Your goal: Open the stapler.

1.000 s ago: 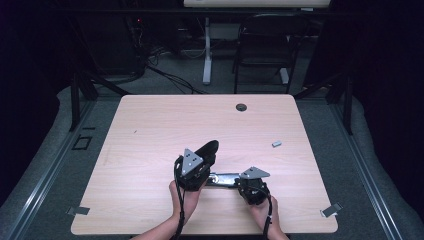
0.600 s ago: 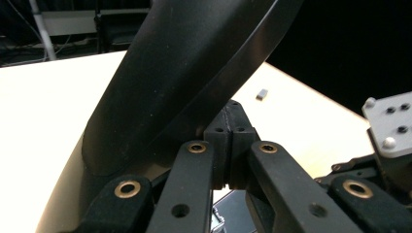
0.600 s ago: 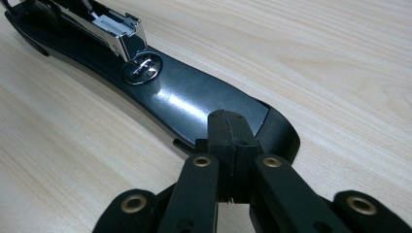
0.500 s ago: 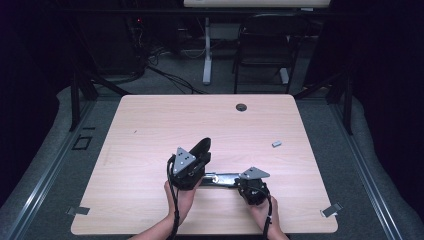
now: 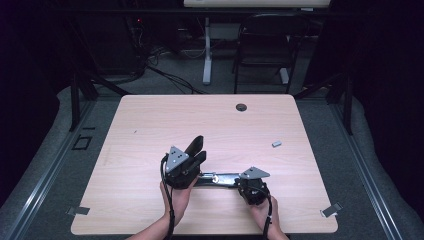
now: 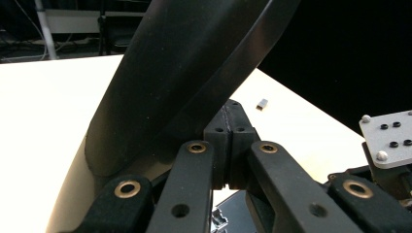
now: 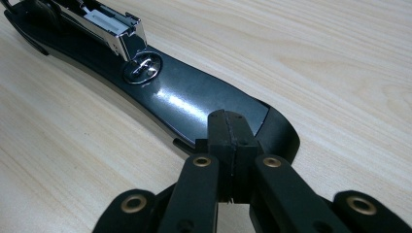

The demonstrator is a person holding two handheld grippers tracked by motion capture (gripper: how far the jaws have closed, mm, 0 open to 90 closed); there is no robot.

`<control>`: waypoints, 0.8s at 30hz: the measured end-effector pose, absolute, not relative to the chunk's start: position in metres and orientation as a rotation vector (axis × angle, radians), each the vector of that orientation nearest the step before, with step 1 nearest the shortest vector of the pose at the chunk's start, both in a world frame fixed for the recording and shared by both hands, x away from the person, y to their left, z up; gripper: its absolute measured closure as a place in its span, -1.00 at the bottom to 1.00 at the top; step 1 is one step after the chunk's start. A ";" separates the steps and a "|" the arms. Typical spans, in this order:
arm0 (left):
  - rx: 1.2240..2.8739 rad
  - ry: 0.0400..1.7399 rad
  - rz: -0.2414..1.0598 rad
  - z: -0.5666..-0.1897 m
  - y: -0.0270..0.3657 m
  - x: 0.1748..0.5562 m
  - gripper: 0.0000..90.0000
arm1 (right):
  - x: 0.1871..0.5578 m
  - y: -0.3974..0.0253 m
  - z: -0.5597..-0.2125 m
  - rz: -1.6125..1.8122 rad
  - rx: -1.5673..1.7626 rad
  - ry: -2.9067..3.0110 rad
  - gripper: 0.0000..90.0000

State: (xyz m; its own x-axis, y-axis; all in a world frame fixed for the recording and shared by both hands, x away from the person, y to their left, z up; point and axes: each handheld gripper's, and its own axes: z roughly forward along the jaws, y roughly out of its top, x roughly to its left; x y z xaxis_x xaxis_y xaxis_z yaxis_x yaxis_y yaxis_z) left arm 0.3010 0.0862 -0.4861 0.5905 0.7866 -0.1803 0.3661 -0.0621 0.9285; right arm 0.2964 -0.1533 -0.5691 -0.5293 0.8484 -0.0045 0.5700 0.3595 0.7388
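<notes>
A black stapler lies open near the table's front edge. Its base [image 5: 222, 178] rests flat on the wood, and its lid [image 5: 196, 145] is swung up and back. My left gripper [image 5: 199, 158] is shut, and the raised lid [image 6: 180, 73] leans along the left side of its jaws [image 6: 232, 110]. My right gripper [image 5: 241, 182] is shut too. Its tip [image 7: 227, 120] rests on the front end of the base [image 7: 184, 99], with nothing between the pads. Past it I see the round metal anvil [image 7: 142, 68] and the open staple magazine [image 7: 111, 23].
A small grey block [image 5: 276, 144] lies at the right of the table, with a black grommet [image 5: 241, 107] near the far edge. Tape strips [image 5: 331, 210] mark the front corners. A chair [image 5: 265, 40] and cables sit beyond the table.
My left gripper has shifted slightly left and the stapler's lid has swung a little further up and back. My right gripper has stayed on the base.
</notes>
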 end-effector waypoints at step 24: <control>1.726 0.949 0.576 -0.479 0.102 0.299 1.00 | 0.296 -0.154 -0.569 0.986 1.249 2.239 1.00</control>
State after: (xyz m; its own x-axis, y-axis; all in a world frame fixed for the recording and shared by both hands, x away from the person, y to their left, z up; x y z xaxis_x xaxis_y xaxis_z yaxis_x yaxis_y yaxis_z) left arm 0.2990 0.1024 -0.4785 0.5717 0.8179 -0.0647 0.3207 -0.1501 0.9352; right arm 0.2957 -0.1535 -0.5690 -0.5258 0.8506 0.0002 0.5747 0.3551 0.7374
